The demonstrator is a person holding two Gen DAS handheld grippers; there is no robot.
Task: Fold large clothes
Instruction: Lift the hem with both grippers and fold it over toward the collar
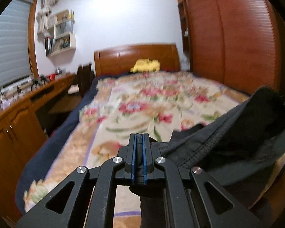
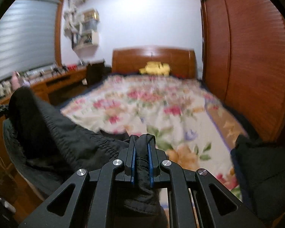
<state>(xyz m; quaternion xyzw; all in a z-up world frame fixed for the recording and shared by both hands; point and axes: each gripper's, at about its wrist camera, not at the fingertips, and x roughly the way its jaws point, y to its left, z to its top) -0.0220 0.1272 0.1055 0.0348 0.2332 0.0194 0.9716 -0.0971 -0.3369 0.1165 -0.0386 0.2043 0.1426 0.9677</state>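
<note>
Both views motion-blurred. Far left: window blind (image 1: pixel 7 53), then a wooden desk (image 1: pixel 19 110) along the left wall with small clutter on top, too blurred to identify. Wall shelves (image 1: pixel 61 32) above the desk's far end, dark chair (image 1: pixel 84 77) tucked between desk and bed. Bed (image 1: pixel 47 148) fills the middle, navy sheet showing along its left edge, floral blanket (image 1: pixel 142 104) covering most of the top. Wooden headboard (image 1: pixel 136 57) at the far end, something yellow (image 1: pixel 145 65) lying against it. Left gripper (image 1: pixel 139 138) sits over the near end of the bed, jaws clamped together on a fold of the black garment (image 1: pixel 228 142); cloth fills the slot between the blue pads and hangs below. From there the garment spans off to the right, stitched hem visible, raised clear of the blanket near the bed's near right corner. Right gripper (image 2: pixel 142 139), in its own view, is likewise pinched on black cloth, jaws a little further apart around a thicker bunch that pokes out past the tips. Its stretch of garment runs off left, elastic waistband showing; another black piece sits at the bed's near right edge. Far right: slatted wooden wardrobe doors (image 1: pixel 237 38).
</note>
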